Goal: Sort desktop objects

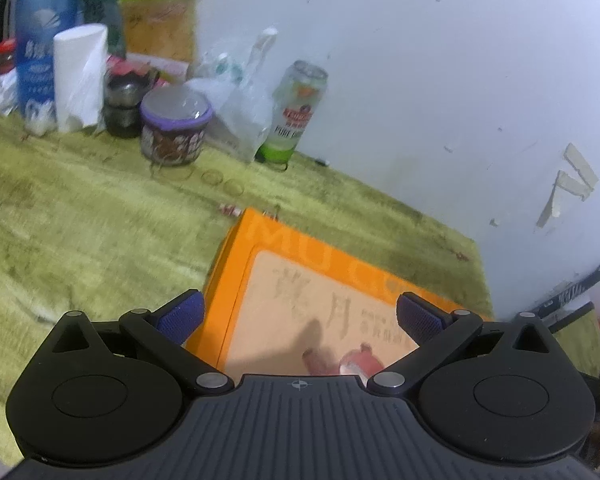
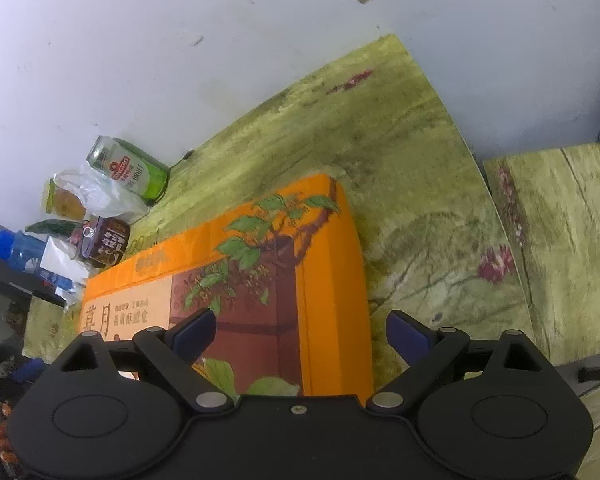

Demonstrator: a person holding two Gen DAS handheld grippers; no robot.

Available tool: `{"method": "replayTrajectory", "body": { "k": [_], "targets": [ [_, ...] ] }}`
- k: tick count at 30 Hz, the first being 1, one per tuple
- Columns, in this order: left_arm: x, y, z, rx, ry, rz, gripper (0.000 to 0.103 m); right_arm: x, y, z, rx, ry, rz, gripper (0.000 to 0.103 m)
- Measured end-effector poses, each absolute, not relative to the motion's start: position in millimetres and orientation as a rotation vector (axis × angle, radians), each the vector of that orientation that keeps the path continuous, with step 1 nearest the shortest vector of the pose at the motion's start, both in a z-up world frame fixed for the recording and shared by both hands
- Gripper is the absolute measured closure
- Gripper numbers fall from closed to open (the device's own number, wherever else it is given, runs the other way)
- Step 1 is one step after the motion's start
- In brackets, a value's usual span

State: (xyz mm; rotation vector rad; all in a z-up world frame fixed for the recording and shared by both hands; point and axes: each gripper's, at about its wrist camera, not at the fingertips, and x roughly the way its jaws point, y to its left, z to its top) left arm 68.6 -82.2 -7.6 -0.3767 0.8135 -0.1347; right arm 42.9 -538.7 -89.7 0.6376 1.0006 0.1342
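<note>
The orange gift box (image 2: 260,280) lies flat on the green-patterned surface (image 2: 400,160), just in front of both grippers. In the right wrist view its lid carries a cream label panel with large Chinese characters, the second one reading 月, and a smaller row beneath too fine to read with confidence; beside the panel is a brown picture of a leafy branch with berry clusters. The left wrist view shows the same box (image 1: 300,280) from its other end, with faint pale letters along the orange border, "MU" readable and the rest blurred, and the characters on the cream panel smeared.

The green beer can (image 2: 130,172) stands against the white wall (image 2: 180,40); the right view gives "PURE DRAFT" and a red roundel whose lettering looks like "TSINGTAO", though it is small. In the left view the can (image 1: 296,112) shows only "PURE" clearly.

Only the left view shows the paper towel roll (image 1: 80,76), the big blue water bottle (image 1: 44,32) with white Chinese print, and the purple-lidded jar (image 1: 174,128) plainly. Only the right view shows a second green-covered surface (image 2: 560,240) off to the side.

The left gripper (image 1: 300,316) stands wide apart above the box with nothing between its pads. The right gripper (image 2: 300,336) is wide too, straddling the box's orange edge without pressing it.
</note>
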Motion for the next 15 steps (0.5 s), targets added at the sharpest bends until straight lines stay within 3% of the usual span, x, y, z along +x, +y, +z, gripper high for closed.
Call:
{"method": "replayTrajectory", "body": {
  "k": [15],
  "targets": [
    [134, -58, -55, -0.408, 0.816, -0.254, 0.001, 81, -463, -35, 0.396, 1.003, 0.024, 0.008]
  ]
}}
